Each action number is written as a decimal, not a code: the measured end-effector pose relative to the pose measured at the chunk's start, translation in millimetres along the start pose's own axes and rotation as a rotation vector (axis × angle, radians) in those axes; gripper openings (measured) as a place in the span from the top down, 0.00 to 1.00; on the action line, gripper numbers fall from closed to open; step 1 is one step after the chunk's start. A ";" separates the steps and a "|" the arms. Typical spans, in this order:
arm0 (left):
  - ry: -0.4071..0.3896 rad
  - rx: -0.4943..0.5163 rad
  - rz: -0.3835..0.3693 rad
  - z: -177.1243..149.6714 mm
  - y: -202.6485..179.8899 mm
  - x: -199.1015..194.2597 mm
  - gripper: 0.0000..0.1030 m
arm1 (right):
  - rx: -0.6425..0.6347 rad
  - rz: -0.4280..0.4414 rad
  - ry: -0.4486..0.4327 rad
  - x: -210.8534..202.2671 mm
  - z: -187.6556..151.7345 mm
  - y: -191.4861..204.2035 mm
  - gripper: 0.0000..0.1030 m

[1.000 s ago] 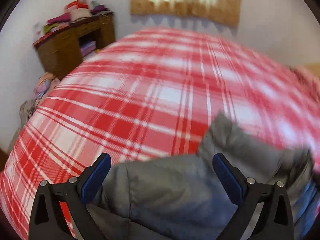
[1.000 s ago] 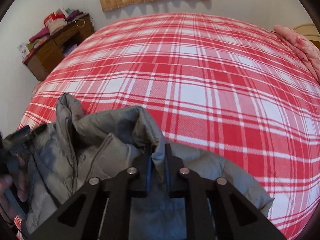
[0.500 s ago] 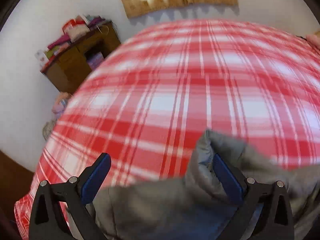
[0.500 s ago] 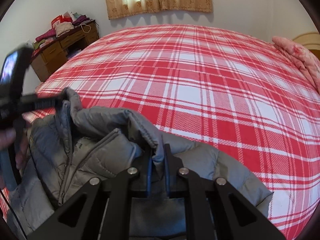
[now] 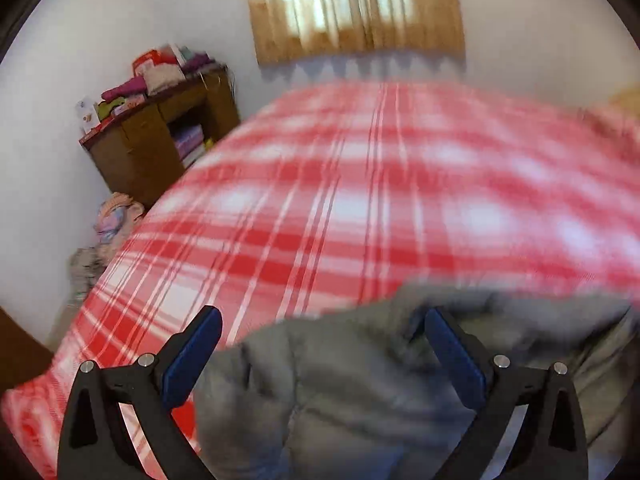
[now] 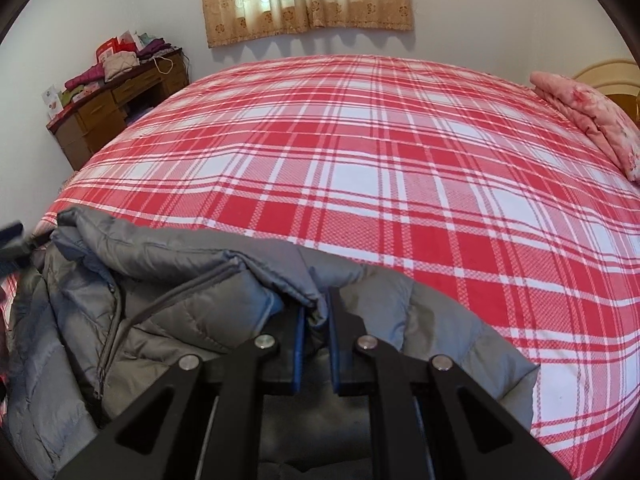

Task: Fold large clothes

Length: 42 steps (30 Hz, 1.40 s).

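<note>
You have pulled the gray jacket (image 6: 168,320) flatter: its top edge was sticking up and now lies lower on the bed (image 6: 360,168). Your left gripper (image 5: 320,356) swung sideways, so more wall and cabinet (image 5: 160,148) show.

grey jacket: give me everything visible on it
The grey jacket is a quilted, slightly shiny puffer with a front zipper, lying crumpled at the near edge of the red plaid bedspread. The right gripper is shut on a fold of its edge. The left gripper stands open over it, not gripping.
</note>
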<state>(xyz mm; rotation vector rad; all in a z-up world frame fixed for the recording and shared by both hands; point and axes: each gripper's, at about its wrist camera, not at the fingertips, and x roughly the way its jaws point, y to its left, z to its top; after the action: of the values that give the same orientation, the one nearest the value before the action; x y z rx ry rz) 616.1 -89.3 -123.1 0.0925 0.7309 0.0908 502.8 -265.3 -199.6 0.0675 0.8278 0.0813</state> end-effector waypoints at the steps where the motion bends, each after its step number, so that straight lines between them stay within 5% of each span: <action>1: -0.024 -0.018 0.016 7.3 0.2 -2.8 0.01 | -0.005 -0.001 -0.008 -0.8 -0.5 0.7 0.88; 6: 0.044 0.051 0.096 22.9 -19.8 40.0 0.01 | -0.052 0.006 -0.031 -8.1 -3.9 5.9 0.88; 10: 0.155 0.094 0.051 -6.6 -21.2 69.3 0.01 | -0.099 0.002 -0.029 -17.0 -10.5 5.8 0.81; 16: 0.131 0.192 0.039 -35.0 -25.6 51.9 0.01 | -0.093 0.032 0.017 -24.9 -23.9 -9.8 0.54; 23: 0.110 0.244 0.053 -42.4 -34.2 50.8 0.01 | 0.070 0.030 -0.084 -62.1 -9.3 -33.5 0.54; 28: 0.092 0.196 0.061 -35.6 -28.7 36.7 0.01 | 0.064 0.007 -0.052 -40.5 27.0 -6.3 0.54; 33: -0.004 0.104 -0.055 -6.4 -32.1 2.0 0.01 | 0.035 0.036 0.008 -11.7 44.2 31.6 0.55; 36: 0.026 0.132 -0.124 -3.2 -51.6 10.1 0.01 | 0.027 0.024 0.039 -1.2 32.3 42.6 0.55; 42: 0.143 0.152 -0.132 -41.6 -68.4 47.4 0.01 | -0.006 -0.005 0.036 3.9 -0.3 45.9 0.58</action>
<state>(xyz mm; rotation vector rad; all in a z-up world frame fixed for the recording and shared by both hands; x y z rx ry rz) 626.8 -149.5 -193.2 0.1836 0.8842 -0.0852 503.2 -219.3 -198.5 0.0585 0.8631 0.0801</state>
